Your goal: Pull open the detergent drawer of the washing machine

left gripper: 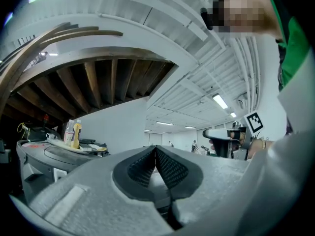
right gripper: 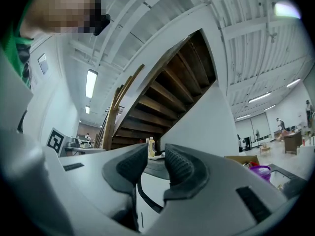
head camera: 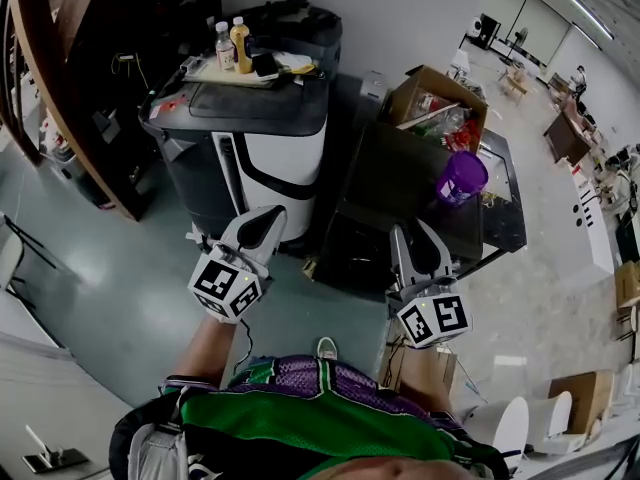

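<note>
The washing machine (head camera: 270, 153) is a grey and white appliance standing ahead of me on the floor. Its grey top shows at the left of the left gripper view (left gripper: 39, 161), and its white front shows between the jaws in the right gripper view (right gripper: 147, 191). I cannot pick out its detergent drawer. My left gripper (head camera: 266, 218) hangs just short of the machine's front, and its ribbed pads meet at the tips (left gripper: 155, 151) with nothing in them. My right gripper (head camera: 415, 233) is held to the right, over the dark table's edge. It stands slightly open (right gripper: 156, 163) and holds nothing.
A tray with two bottles (head camera: 235, 63) rests on the machine's top. To its right stands a dark table (head camera: 400, 198) with a purple cup (head camera: 462, 176) and an open cardboard box (head camera: 435, 93). A wooden staircase (head camera: 60, 88) rises at the left. Another box (head camera: 580, 398) lies on the floor, lower right.
</note>
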Motion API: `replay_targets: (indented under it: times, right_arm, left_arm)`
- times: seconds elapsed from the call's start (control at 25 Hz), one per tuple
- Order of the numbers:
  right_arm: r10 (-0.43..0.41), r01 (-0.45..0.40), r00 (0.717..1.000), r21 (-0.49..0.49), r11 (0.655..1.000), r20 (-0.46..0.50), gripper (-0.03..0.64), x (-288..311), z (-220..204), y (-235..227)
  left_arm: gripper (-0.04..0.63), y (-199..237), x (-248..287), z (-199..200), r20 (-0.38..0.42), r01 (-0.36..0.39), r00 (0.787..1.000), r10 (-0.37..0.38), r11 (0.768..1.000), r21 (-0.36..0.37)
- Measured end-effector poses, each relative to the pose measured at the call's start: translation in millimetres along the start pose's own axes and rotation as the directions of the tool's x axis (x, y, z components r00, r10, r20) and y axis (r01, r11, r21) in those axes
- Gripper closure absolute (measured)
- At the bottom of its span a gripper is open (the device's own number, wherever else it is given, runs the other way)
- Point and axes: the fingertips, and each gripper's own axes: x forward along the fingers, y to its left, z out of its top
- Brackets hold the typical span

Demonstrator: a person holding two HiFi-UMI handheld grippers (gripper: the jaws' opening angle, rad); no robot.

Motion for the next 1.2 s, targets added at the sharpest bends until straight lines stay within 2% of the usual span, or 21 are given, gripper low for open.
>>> replay_targets:
  times: [0.2,0.28,0.44,0.56,0.88,1.2]
  right_arm:
    - [0.012,-0.012,1.000,0.030,0.999,-0.024,0.391,6,-4,-11]
    - [0.014,-0.013,0.999,0.036,0.999,-0.030,0.367,6,-4,-14]
    - [0.032,-0.031,0.999,0.057,0.998,-0.028,0.362,3,-10,-21]
    - [0.060,-0.055,0.997,0.093,0.994,-0.055,0.362,3,-31,-25]
    - [0.107,-0.076,0.980,0.180,0.981,-0.168,0.362,6,-107,-37]
    - [0.125,-0.056,0.946,0.227,0.972,-0.300,0.363,3,-198,-60]
  left_arm:
    - [0.577,-6,16,-2,0.007,0.011,1.000,-0.011,1.000,-0.004]
    - [0.577,-10,21,-5,-0.001,0.010,1.000,-0.010,1.000,0.004]
    - [0.577,-17,28,-11,-0.015,0.017,1.000,-0.017,1.000,0.008]
    - [0.577,-21,32,-17,-0.026,0.023,0.999,-0.023,1.000,0.005]
    - [0.577,-32,44,-46,-0.078,0.038,0.996,-0.038,0.999,-0.009]
    - [0.577,-39,61,-73,-0.110,0.033,0.993,-0.037,0.999,-0.037]
